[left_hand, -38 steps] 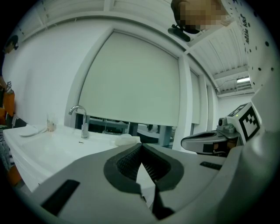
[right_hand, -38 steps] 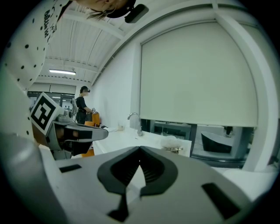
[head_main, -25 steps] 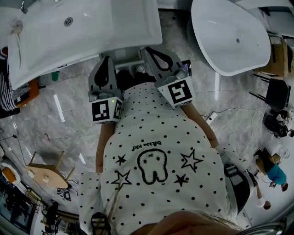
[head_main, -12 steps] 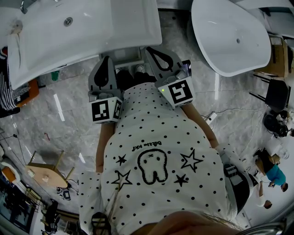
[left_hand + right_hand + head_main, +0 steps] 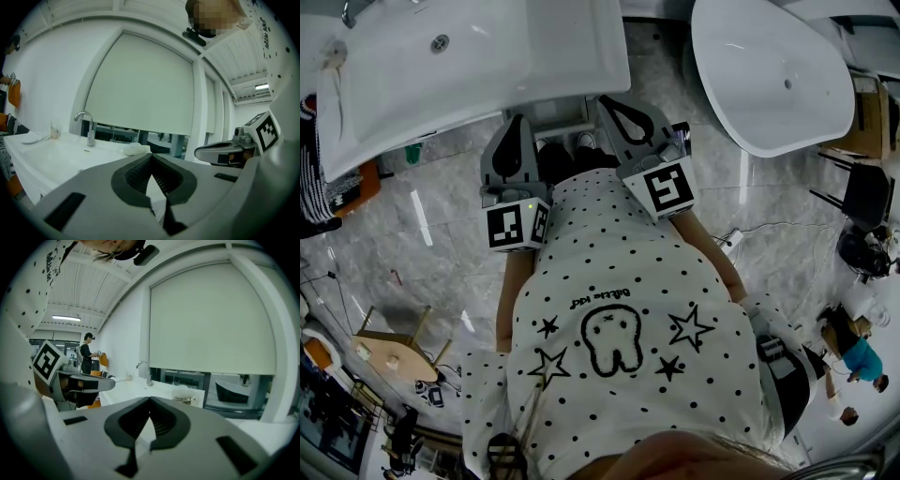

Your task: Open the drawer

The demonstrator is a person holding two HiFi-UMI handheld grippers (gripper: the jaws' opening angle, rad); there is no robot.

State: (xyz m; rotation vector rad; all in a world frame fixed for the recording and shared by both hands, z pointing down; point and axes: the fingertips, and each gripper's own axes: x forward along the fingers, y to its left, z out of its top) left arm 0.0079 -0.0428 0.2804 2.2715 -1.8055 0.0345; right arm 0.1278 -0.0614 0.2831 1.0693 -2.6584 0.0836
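Both grippers point at the near edge of a white vanity. Under its rim, between the two sets of jaw tips, the head view shows a pale grey strip (image 5: 557, 114); it looks like the top edge of the drawer, but the front and any handle are hidden under the counter. Neither gripper view shows it.

The left gripper (image 5: 151, 155) has its ribbed black pads pressed together at the tips, with nothing between them. The right gripper (image 5: 150, 399) is closed in the same way and is also empty. Neither touches the vanity.

The washbasin counter (image 5: 469, 66) is glossy, smooth and rectangular. A curved chrome faucet (image 5: 86, 126) stands at its far side and a crumpled white cloth (image 5: 136, 149) lies on it. A pale roller blind (image 5: 140, 89) hangs behind. To the right stands an oval white bathtub (image 5: 778, 75), and on the marble floor (image 5: 422, 244) to the near left is a wooden stool (image 5: 394, 354).
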